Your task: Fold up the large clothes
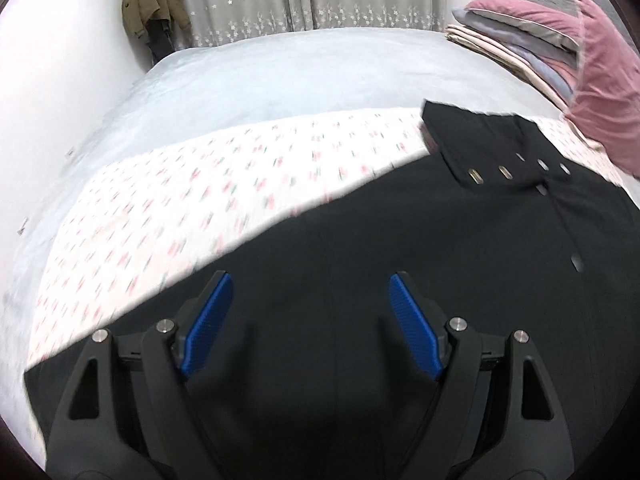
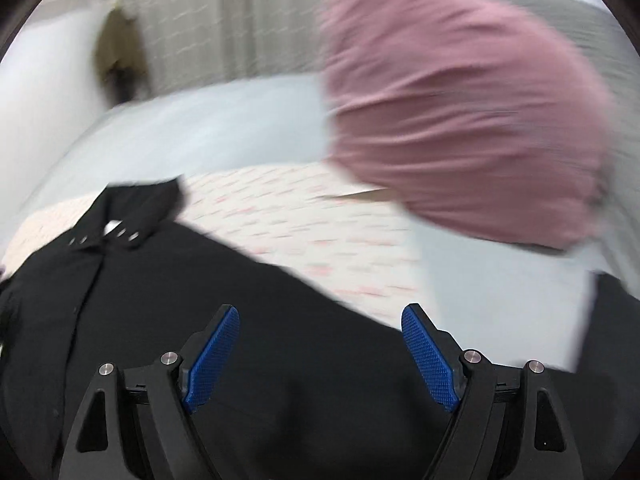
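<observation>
My black coat (image 1: 400, 248) lay lengthwise across the bed (image 1: 280, 76), collar far; my left tool (image 1: 310, 320) and right tool (image 2: 320, 354) hovered over it, both spread and empty.

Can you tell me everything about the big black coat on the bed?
The black coat is a large dark garment of smooth, thick-looking cloth, lying spread flat on the flowery sheet. A folded flap near its top carries metal buttons and buttonholes, and more buttons run down its front. Both open grippers are over it; neither holds it.
</observation>
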{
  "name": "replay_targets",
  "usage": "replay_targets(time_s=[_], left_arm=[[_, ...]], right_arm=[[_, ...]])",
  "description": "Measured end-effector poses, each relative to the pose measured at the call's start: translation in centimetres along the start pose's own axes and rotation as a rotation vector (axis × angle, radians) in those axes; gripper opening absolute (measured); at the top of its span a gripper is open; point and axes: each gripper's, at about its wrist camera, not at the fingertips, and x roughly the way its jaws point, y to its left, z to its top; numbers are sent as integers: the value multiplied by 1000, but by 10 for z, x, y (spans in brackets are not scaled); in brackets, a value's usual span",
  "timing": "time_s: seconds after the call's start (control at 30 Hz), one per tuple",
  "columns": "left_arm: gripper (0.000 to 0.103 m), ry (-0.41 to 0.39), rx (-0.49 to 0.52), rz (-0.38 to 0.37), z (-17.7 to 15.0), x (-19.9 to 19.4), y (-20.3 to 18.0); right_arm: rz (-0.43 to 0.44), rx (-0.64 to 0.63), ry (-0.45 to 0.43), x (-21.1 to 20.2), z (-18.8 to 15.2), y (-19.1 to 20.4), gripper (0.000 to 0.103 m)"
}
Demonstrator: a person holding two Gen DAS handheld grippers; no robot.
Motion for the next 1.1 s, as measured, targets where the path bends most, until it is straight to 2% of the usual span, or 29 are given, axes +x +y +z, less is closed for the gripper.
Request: replay_targets(time_s=[0.07,0.2,0.3,0.33,0.37,0.43,0.47,0.5,0.53,0.57,0.6,0.67,0.7,0.73,0.8,0.83,0.9,0.93,0.97,1.03,1.07,1.1], left_arm=[[81,-5,12,-20,11,20,-3],[80,-11,72,-107,28,56,-16],[80,46,91,-248,35,78,-23],[80,68,90,-270,37,83,-24],[74,84,85,-280,39,89,-26],[46,90,35,-294,40,95,-29],[21,77,-19,-296,40,93,-28],[12,76,-80,-308,36,89,-29],[11,63,-100,-294,33,85,-32],[9,37,-112,-251,29,78,-38],[9,16,-106,-215,26,73,-42],[8,-36,-129,-151,27,62,-47],[8,-83,-147,-119,32,53,-46],[8,-102,-163,-110,36,49,-42],[9,-123,-182,-79,41,48,-40],[9,-121,-170,-46,41,55,-42],[12,-10,-162,-29,35,88,-47],[13,-5,-160,-16,35,90,-49],[16,-17,-162,3,38,83,-50],[23,1,-151,28,39,73,-55],[35,11,-144,26,37,65,-56],[58,10,-139,20,32,50,-58]], right_arm=[[45,-57,34,47,14,32,85],[100,-158,85,121,25,86,85],[156,-196,115,151,28,103,85],[169,-205,122,160,29,106,85],[178,-210,131,169,29,109,85],[199,-178,131,177,25,112,82],[204,-161,114,175,23,113,66],[226,-155,107,172,20,114,34],[234,-153,92,167,17,121,19],[201,-165,75,159,13,130,13],[164,-190,61,157,10,138,11],[33,-276,19,153,3,160,9],[-16,-295,0,154,4,168,9],[-46,-296,-24,155,9,172,8],[-47,-248,-52,163,24,174,8],[-49,-242,-54,166,29,176,8],[-85,-253,-52,184,32,181,11],[-123,-267,-19,200,31,184,13],[-164,-288,-31,201,32,190,19],[-213,-309,-32,195,33,195,25],[-214,-305,-13,189,32,193,30],[-203,-290,2,182,30,190,42]])
